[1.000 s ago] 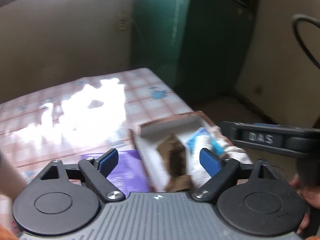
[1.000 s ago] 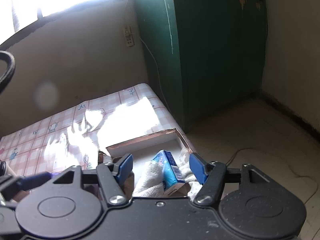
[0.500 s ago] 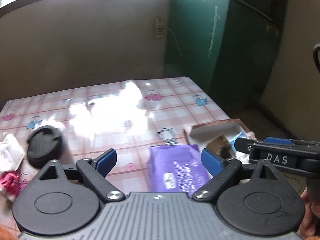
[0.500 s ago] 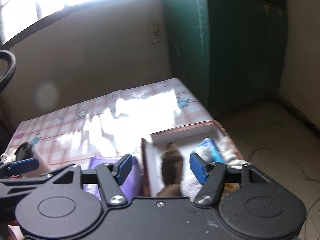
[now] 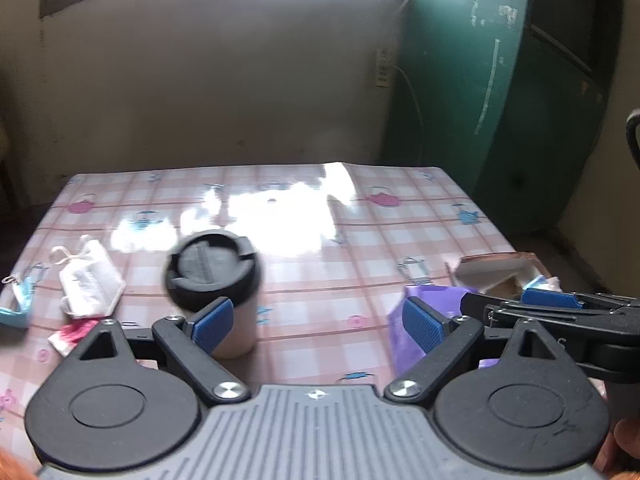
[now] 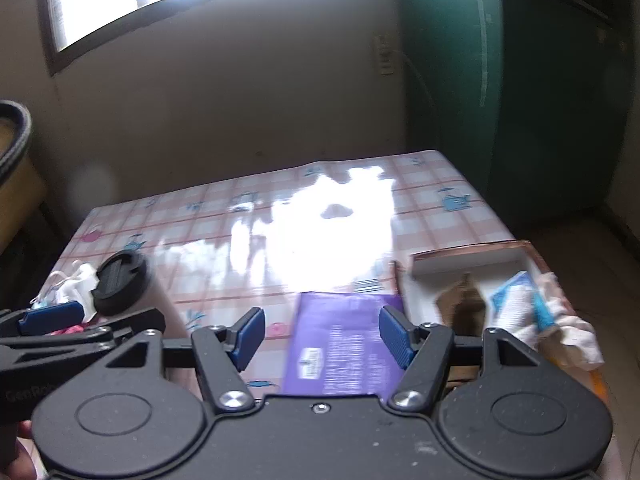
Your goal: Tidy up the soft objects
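Left wrist view cuts off the cardboard box (image 5: 496, 276) behind the right gripper (image 6: 322, 334), and blur smears the lidded cup (image 5: 216, 276). Right wrist view shows cloths (image 6: 568, 320) and a blue packet (image 6: 516, 300) inside the box at the tabletop (image 6: 420, 220) edge. Face masks (image 5: 90, 280) lie far left. Both the right and left gripper (image 5: 318, 320) gape empty.

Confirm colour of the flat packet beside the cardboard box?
Purple flat packet, white print; clearest in the right wrist view.
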A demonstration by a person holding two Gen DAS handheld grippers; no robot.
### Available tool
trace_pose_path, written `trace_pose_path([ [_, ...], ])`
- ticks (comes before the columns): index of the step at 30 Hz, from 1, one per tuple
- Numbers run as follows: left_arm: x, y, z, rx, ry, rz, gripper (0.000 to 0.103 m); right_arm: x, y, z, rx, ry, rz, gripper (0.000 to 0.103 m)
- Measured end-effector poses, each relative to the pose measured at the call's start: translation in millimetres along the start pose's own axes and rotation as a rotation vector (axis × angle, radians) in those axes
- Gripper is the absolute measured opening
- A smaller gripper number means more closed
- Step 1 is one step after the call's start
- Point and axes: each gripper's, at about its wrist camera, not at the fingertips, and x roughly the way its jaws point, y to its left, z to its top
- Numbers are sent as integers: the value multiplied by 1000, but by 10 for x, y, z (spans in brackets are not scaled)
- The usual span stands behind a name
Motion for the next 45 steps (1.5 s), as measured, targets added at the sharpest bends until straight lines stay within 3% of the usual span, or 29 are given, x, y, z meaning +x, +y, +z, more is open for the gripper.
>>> trace_pose_path([
  [17,-264,840,-100,-105,-15,110,94,172,1004,-31,-122,31,108,76],
  [31,-454,1741,-316,-216,-30,169,95,343,1959,-191,-217,26,202,76],
  [33,-463,1929,-404,-239,-42,206,100,346,2079,-232,-228,8,225,76],
  [38,-309,2509,-612,-337,-38,344,103,393,2259,-375,-243,11,276,77],
  [41,-109,2818,-636,-399,-4,378,103,457,2367,-483,-259,25,298,77],
  [45,237,3000,-527,-386,27,414,103,615,2508,-573,-261,60,326,77],
])
